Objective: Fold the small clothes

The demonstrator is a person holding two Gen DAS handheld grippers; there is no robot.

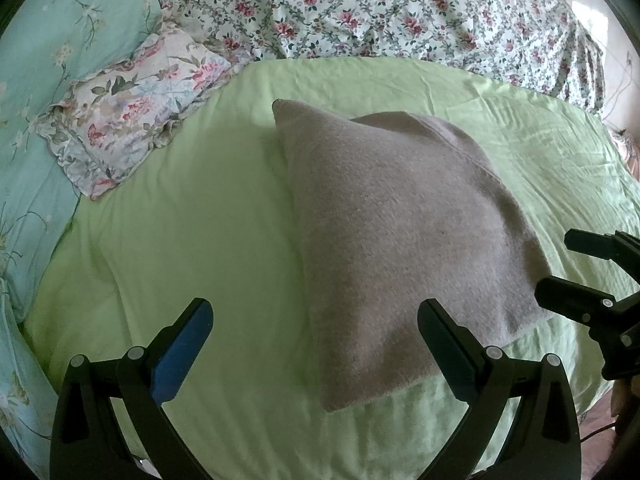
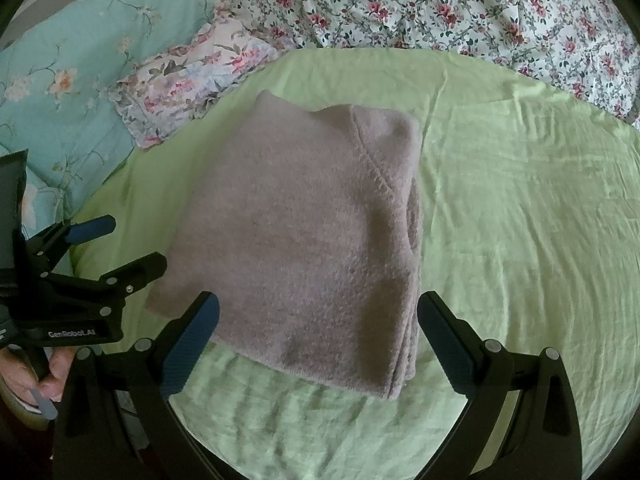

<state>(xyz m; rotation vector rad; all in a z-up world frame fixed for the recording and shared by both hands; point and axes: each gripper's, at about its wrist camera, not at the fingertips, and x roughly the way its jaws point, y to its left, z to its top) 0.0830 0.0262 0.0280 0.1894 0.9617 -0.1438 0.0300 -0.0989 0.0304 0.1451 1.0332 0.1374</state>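
A grey-mauve knitted garment (image 1: 396, 232) lies folded into a thick rectangle on the light green sheet (image 1: 180, 220); it also shows in the right wrist view (image 2: 304, 240), with stacked layers along its right edge. My left gripper (image 1: 316, 328) is open and empty, just above the garment's near left corner. My right gripper (image 2: 318, 324) is open and empty, with the garment's near edge between its fingers. Each gripper shows in the other's view: the right one (image 1: 560, 268) at the garment's right edge, the left one (image 2: 128, 244) at its left edge.
A floral frilled pillow (image 1: 132, 112) and a teal quilt (image 1: 48, 80) lie to the left. A white floral bedspread (image 1: 380, 4) covers the far side. The green sheet (image 2: 520, 220) stretches flat to the right of the garment.
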